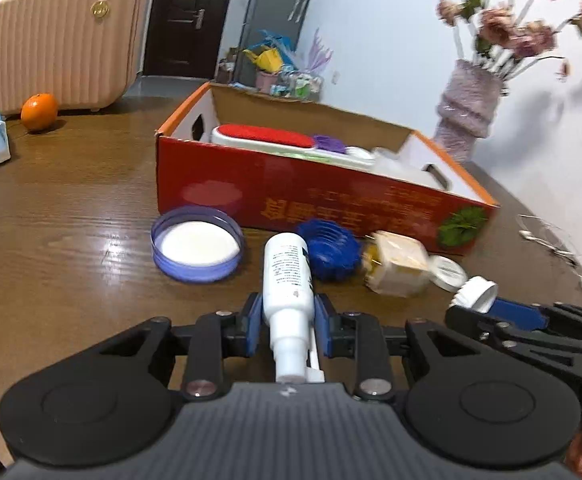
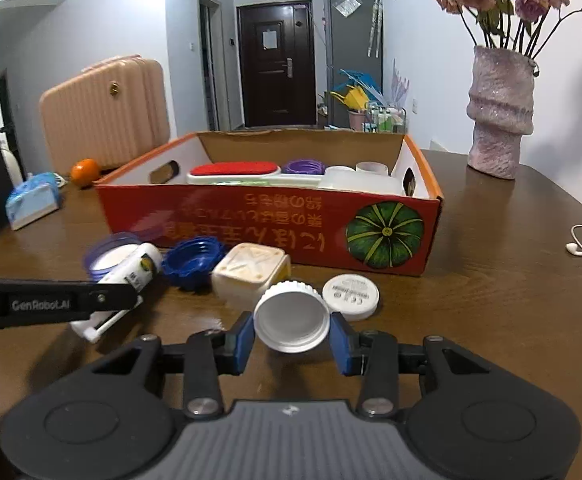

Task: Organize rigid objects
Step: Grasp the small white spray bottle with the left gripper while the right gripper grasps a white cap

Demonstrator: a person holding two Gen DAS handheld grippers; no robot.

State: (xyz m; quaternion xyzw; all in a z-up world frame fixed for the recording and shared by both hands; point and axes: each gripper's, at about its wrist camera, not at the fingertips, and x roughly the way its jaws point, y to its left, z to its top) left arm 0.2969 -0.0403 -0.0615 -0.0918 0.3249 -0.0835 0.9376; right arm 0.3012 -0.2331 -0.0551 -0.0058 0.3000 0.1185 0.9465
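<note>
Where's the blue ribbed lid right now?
The blue ribbed lid lies on the table just in front of the red box, left of centre in the right wrist view, between the white spray bottle and the cream square container.

table (image 2: 491, 300): glossy wood | box (image 2: 251, 220): printed cardboard | bottle (image 1: 287, 272): smooth white plastic

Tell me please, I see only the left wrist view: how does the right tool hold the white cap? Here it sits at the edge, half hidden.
Observer: The right tool is shut on the white cap, pads on its two sides, hollow side toward the camera.
Operator: What lies behind the cap?
Observer: A flat white lid, printed side up.
Operator: And the blurred green patch on the box?
Observer: A green pumpkin picture on the red box.
</note>
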